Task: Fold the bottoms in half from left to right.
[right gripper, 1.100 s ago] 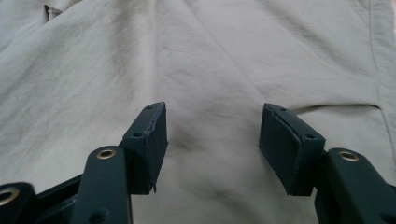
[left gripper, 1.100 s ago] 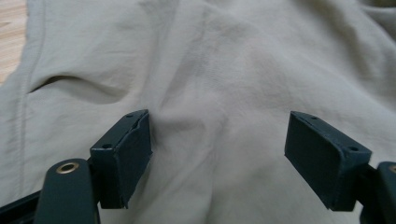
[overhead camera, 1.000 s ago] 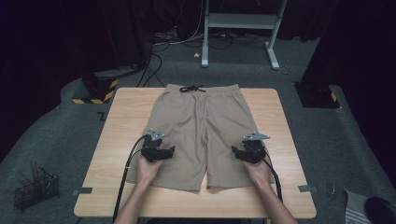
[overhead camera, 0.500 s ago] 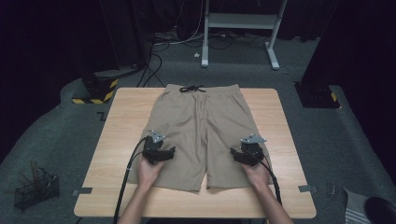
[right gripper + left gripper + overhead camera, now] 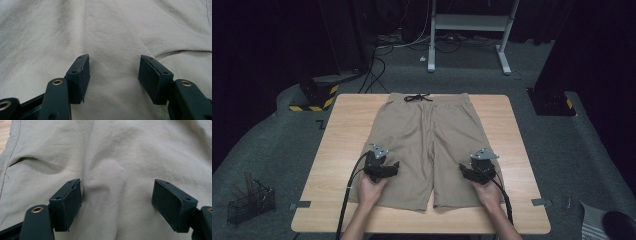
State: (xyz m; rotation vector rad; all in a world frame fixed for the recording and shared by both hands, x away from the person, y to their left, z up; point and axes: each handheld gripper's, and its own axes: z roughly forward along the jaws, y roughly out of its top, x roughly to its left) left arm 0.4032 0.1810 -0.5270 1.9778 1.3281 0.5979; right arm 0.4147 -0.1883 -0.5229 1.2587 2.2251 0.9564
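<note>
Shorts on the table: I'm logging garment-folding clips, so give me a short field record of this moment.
garment: khaki shorts, spread flat, waistband away from the person
drawstring: black drawstring, at the far waistband
surface: wooden table
left tongs: left tongs, open, over a leg of the shorts, a raised wrinkle between the jaws
right tongs: right tongs, open, over the other leg
grasp: nothing pinched yet
floor item: wire basket, beside the table

The right tool (image 5: 113,75) rises from 6 o'clock with its 2 black jaws spread apart, nothing between them. Beneath and beyond lies beige shorts fabric (image 5: 107,30), softly wrinkled, with a curved fold running toward 3 o'clock just past the right-hand jaw.
</note>
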